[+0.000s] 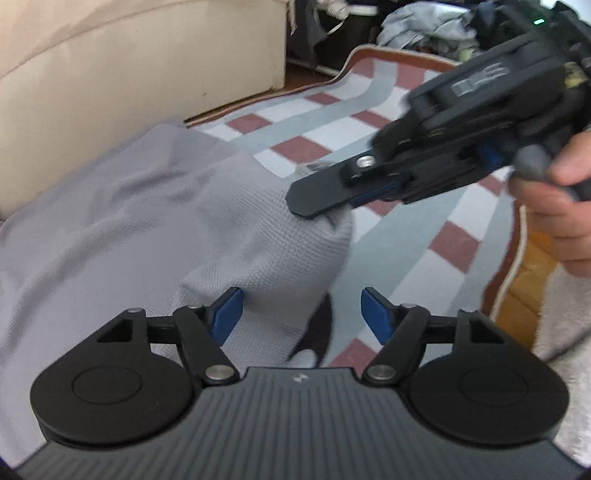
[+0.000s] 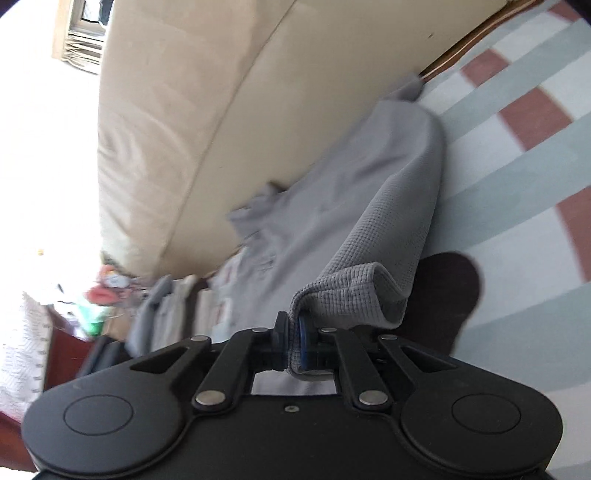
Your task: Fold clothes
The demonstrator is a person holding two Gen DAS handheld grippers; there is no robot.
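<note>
R gripper (image 2: pixel 291 343) clamped on corner of grey garment (image 2: pixel 332 206), fabric bunched btwn pads. L gripper (image 1: pixel 301 314) jaws apart, nothing gripped, garment edge just ahead-left of it. Garment lies on striped rug (image 1: pixel 388 229), sofa (image 1: pixel 110 74) behind.

Both views are lit by bright daylight. In the right wrist view the left edge is blown out to plain white around a window (image 2: pixel 79 22), and detail there is lost. Soft glare is spread over the cream sofa (image 2: pixel 177 122). A dark, soft-edged shadow (image 2: pixel 448 295) is cast on the rug (image 2: pixel 517 229) beside the grey garment (image 2: pixel 369 206). Motion blur is seen on the right gripper (image 1: pixel 310 206) in the left wrist view, and on the clutter at the lower left of the right wrist view. Straight lines are bent by fisheye distortion towards the edges, and the corners are darkened.
</note>
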